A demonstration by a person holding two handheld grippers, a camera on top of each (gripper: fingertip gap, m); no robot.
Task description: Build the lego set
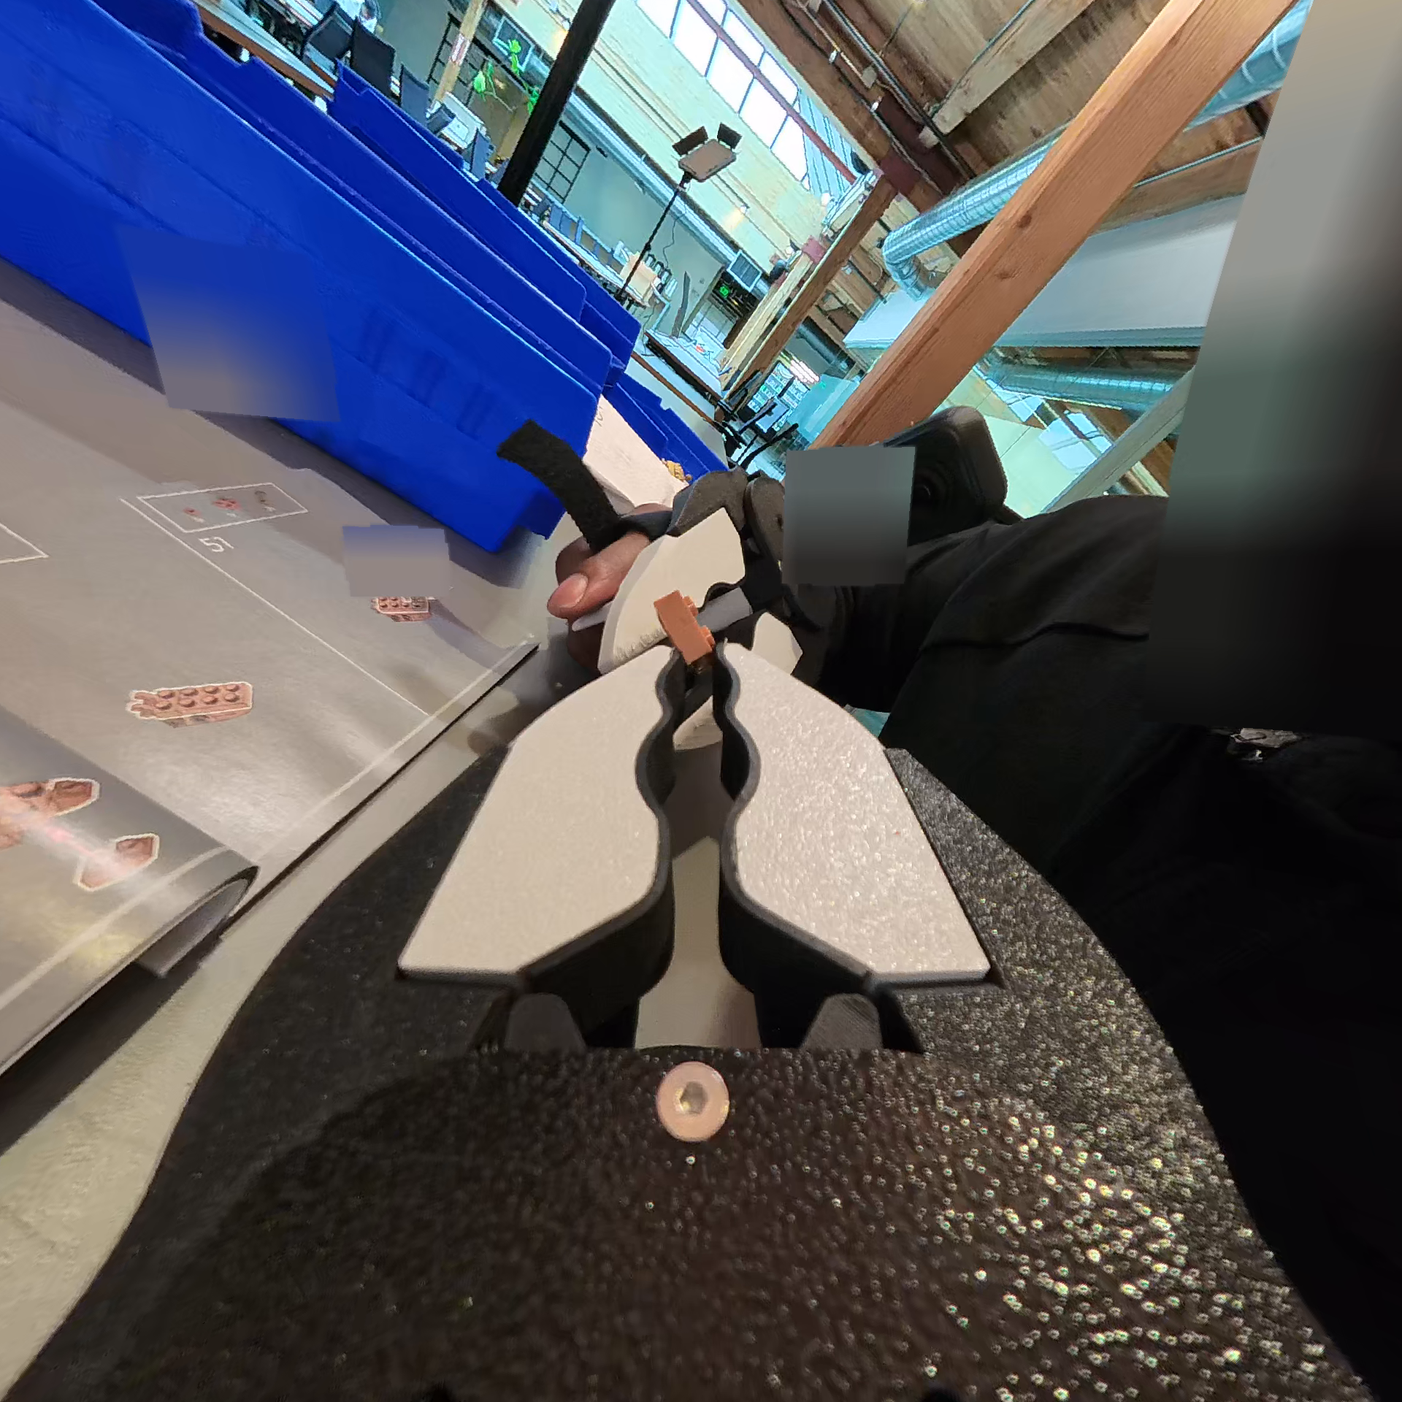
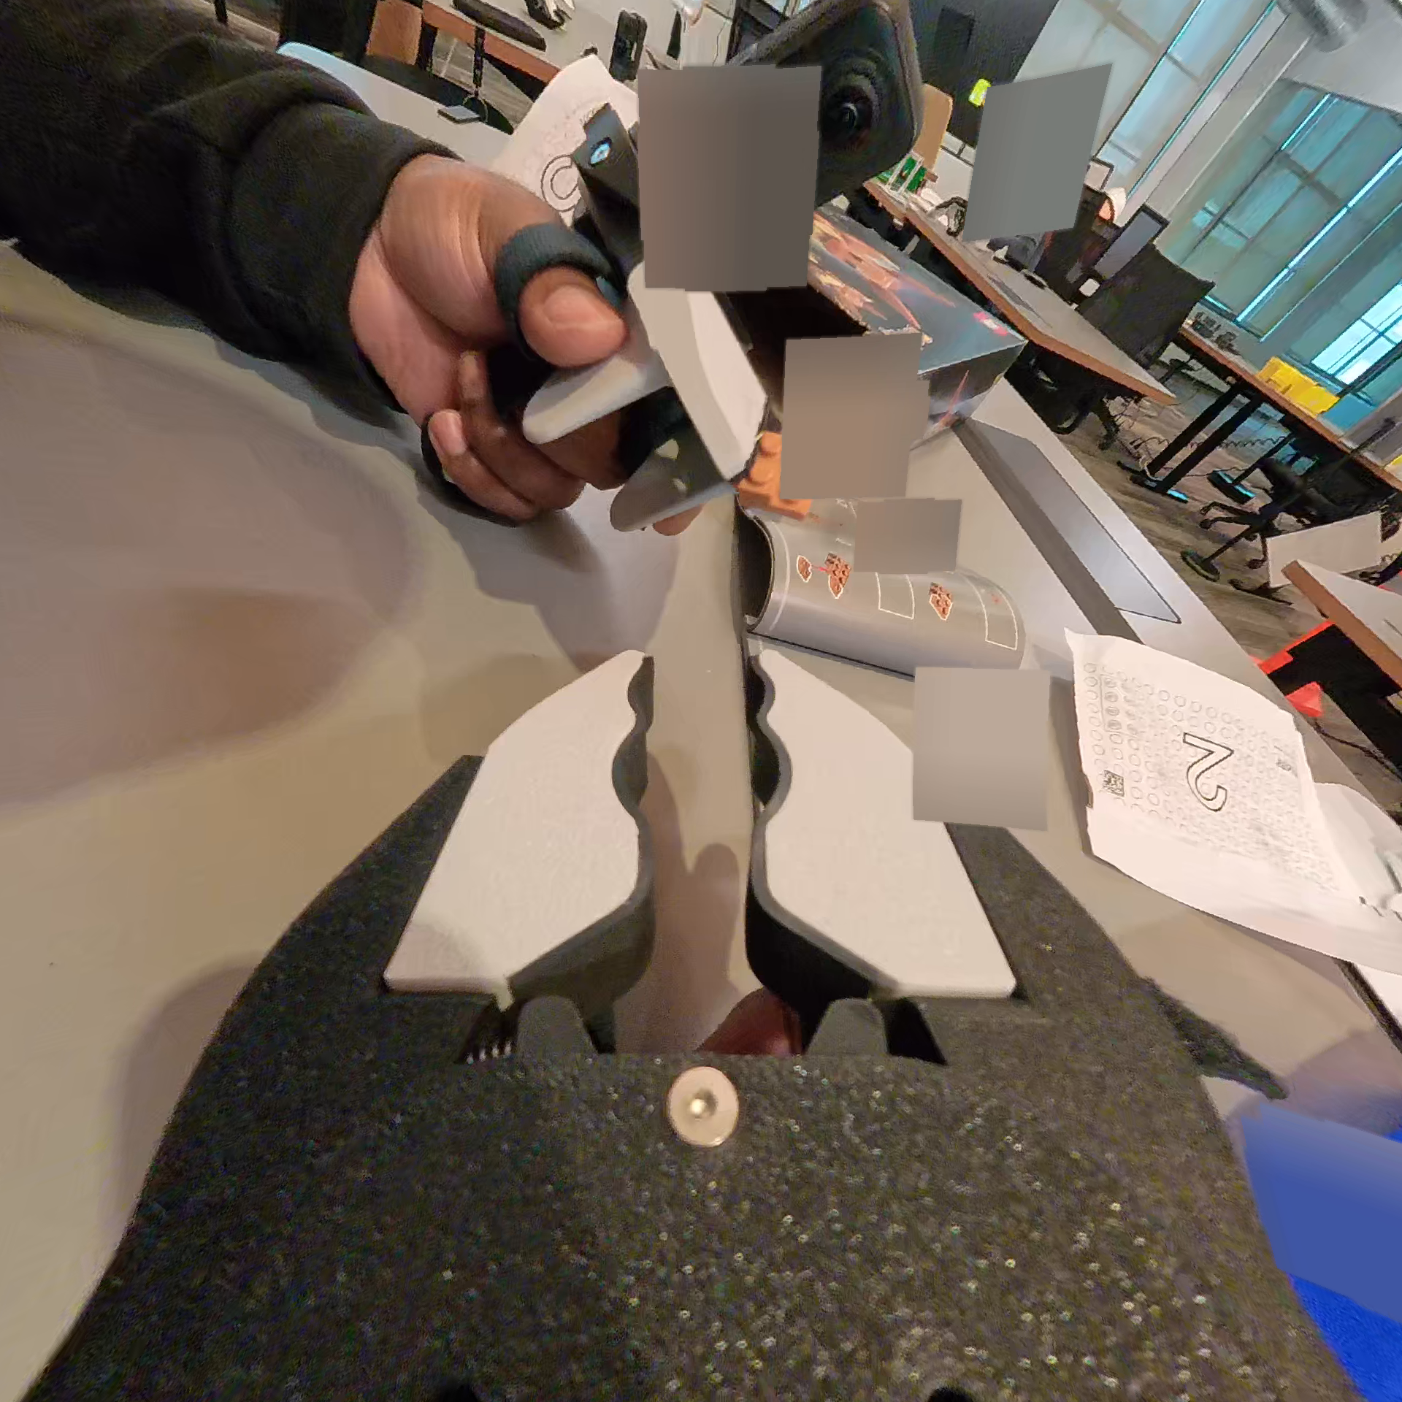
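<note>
We judge the small orange brick (image 1: 685, 636) light, rigid and slick; its flat sides suit gripping. Our left tongs (image 1: 694, 671) pinch its lower end above the worktop (image 2: 227, 683). Our right tongs (image 2: 698, 667) stand released nearby, holding nothing.

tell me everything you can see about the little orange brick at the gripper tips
The orange brick is a small, matte plastic studded piece, tilted rather than level and held up off the table. Studs show along one edge. In the left wrist view its lower end sits between the tips of the left gripper, whose jaws are nearly closed on it. The right gripper's fingers lie right behind it; whether they touch is unclear. In the right wrist view the brick peeks out beside the left gripper's fingertip, above a curled grey booklet.
</note>
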